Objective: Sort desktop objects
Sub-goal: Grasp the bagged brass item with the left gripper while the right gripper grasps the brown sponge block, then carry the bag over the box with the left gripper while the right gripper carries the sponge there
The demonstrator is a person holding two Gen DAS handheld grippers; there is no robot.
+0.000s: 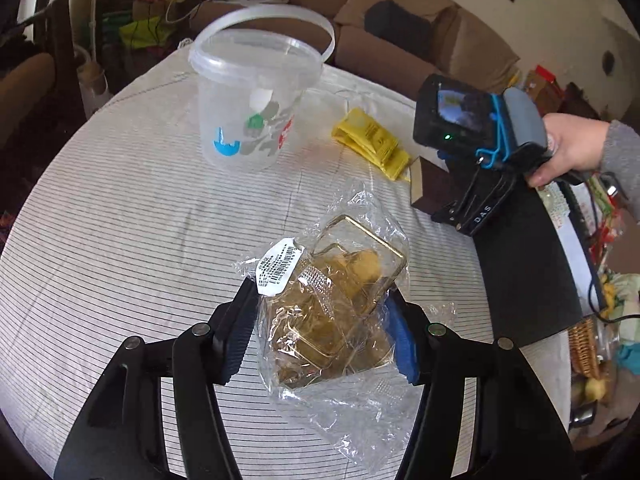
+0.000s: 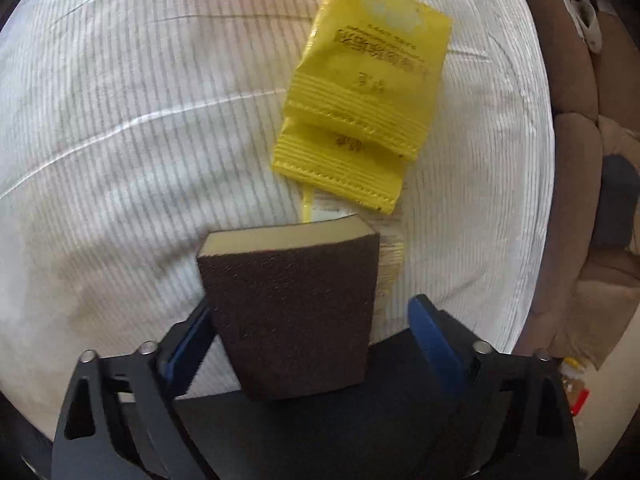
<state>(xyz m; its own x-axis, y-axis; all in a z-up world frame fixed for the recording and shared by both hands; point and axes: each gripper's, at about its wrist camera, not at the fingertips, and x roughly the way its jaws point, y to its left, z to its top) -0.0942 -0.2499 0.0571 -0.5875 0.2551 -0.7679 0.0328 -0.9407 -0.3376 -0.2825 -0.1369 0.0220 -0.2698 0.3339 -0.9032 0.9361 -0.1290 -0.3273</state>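
A clear plastic bag of gold metal pieces [image 1: 340,300] with a barcode sticker lies on the striped tablecloth [image 1: 120,220]. My left gripper [image 1: 320,292] is shut on it, one pad pressing each side of the bag. A brown abrasive sponge block [image 2: 292,312] with a tan foam edge stands between the fingers of my right gripper [image 2: 310,308]. Its jaws are open wide, and the right blue pad [image 2: 430,336] stands apart from the block. In the left wrist view a hand holds the right gripper [image 1: 456,216] at the sponge block [image 1: 424,188].
A clear lidded bucket [image 1: 252,112] with a handle stands at the far side of the table. Yellow sachets [image 1: 372,144] [image 2: 360,92] lie just beyond the sponge. A black mat [image 1: 524,272] [image 2: 360,432] covers the right edge. A wicker basket [image 1: 584,348] and clutter sit past it.
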